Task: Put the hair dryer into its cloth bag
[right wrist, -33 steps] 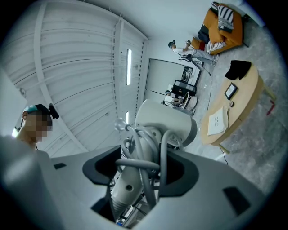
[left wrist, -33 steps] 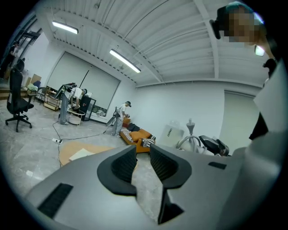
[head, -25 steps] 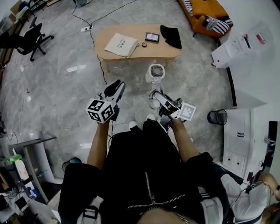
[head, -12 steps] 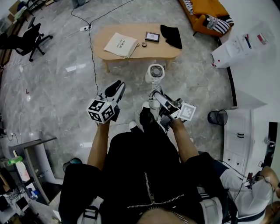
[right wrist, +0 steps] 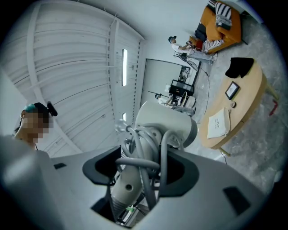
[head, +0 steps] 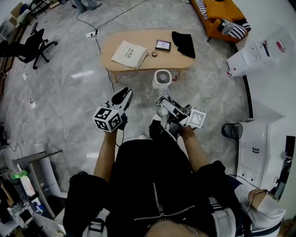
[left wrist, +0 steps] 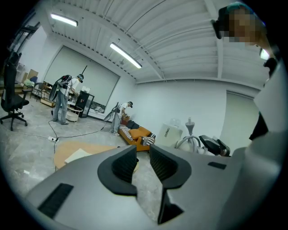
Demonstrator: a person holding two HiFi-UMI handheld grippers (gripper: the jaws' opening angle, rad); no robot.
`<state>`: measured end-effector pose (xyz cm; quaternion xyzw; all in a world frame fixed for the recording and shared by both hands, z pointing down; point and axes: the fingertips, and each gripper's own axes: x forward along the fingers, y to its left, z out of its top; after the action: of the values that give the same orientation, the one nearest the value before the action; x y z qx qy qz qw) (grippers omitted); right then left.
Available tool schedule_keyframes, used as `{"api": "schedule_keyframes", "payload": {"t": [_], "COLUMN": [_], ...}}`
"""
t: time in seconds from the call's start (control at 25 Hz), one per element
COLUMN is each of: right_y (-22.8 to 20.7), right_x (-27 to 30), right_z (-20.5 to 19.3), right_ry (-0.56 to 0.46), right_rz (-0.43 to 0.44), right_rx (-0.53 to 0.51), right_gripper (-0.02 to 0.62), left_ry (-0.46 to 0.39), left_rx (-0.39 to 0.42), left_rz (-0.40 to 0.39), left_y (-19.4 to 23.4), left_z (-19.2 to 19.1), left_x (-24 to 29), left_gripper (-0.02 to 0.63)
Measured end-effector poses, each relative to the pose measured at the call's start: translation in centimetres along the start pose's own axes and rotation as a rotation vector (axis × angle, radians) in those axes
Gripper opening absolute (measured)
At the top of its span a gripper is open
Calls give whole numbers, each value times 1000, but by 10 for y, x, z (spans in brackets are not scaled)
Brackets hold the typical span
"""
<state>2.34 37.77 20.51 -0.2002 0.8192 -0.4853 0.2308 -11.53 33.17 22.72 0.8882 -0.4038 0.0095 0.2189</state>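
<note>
Right gripper (head: 165, 102) is closed on the hair dryer (head: 163, 77). In the right gripper view its jaws clamp the handle, which has the grey cord wound round it, and the white barrel sticks out past the jaw tips. Left gripper (head: 121, 96) has its jaws partly apart with nothing between them. Each gripper carries a cube with black-and-white square markers.

Both tools are held out over the grey marble floor (head: 64, 92), in front of the person's black jacket. Beyond them stands a low oval wooden table (head: 171, 60), well apart from the hair dryer. An orange sofa (head: 215, 11) sits behind it. A white carton (head: 259, 51) to the right bears a red label, too small to read. The left gripper view shows dark lettering on what may be the same carton, which I cannot make out with certainty.

On the table, the cream cloth bag (head: 130, 54) lies flat at the left. It has dark print in the middle, which is not legible. A black cloth (head: 183, 42) lies at the right, and a small dark framed item (head: 163, 45) sits between them.
</note>
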Motion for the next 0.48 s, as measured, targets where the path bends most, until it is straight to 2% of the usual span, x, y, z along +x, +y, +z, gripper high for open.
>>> {"api": "schedule_keyframes", "payload": {"t": [0.48], "right_y": [-27], "right_x": [21], "right_z": [64], "right_ry": [16], "right_rz": [17], "right_rx": [7], "right_gripper": [262], "left_ry": [13], "left_rx": [2], "left_rz": [9], "left_y": [12], "left_z": [25], "left_x": [61], "left_gripper": [97]}}
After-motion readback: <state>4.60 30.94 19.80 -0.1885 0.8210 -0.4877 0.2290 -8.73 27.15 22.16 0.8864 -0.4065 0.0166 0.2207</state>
